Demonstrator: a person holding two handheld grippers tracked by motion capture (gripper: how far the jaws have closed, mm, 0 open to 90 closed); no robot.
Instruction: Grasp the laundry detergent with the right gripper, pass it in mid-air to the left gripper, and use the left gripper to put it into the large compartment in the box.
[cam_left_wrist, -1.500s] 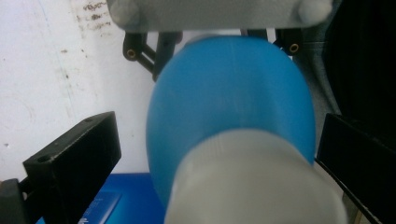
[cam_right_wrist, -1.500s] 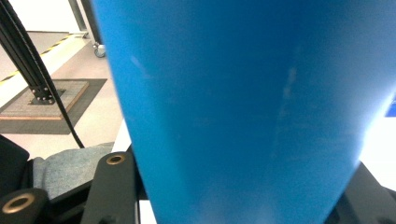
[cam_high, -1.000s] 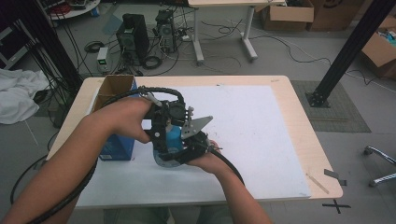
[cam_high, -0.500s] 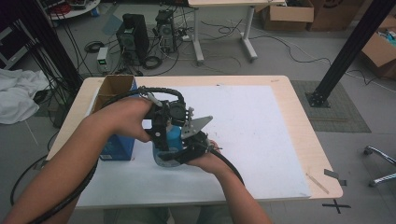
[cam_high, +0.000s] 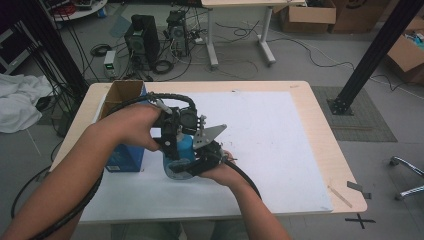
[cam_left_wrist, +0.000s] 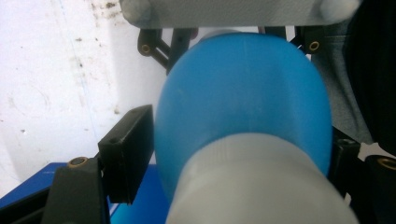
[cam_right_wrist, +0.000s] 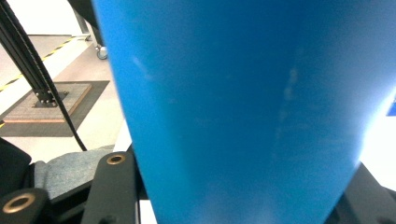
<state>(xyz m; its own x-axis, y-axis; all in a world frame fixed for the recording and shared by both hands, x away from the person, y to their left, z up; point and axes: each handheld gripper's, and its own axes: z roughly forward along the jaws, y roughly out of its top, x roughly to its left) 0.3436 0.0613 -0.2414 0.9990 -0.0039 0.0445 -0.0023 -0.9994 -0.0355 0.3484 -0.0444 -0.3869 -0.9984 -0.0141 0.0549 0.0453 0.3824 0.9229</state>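
A blue bottle (cam_high: 181, 150) with a white cap (cam_left_wrist: 261, 182) is held above the white mat between both hands. My right gripper (cam_high: 194, 167) is shut on the bottle's body, and the blue wall (cam_right_wrist: 243, 107) stands between its black jaws. My left gripper (cam_high: 174, 134) comes in from the left at the cap end. Its jaws have just been closing, with the bottle's shoulder (cam_left_wrist: 243, 98) and cap between them. The left pad (cam_left_wrist: 128, 149) lies against the bottle's side.
An open blue box (cam_high: 125, 157) with a brown cardboard inside stands on the table's left side, right beside the left hand. The white mat (cam_high: 280, 140) covers most of the wooden table (cam_high: 327, 150). Cables trail from both grippers towards the near edge.
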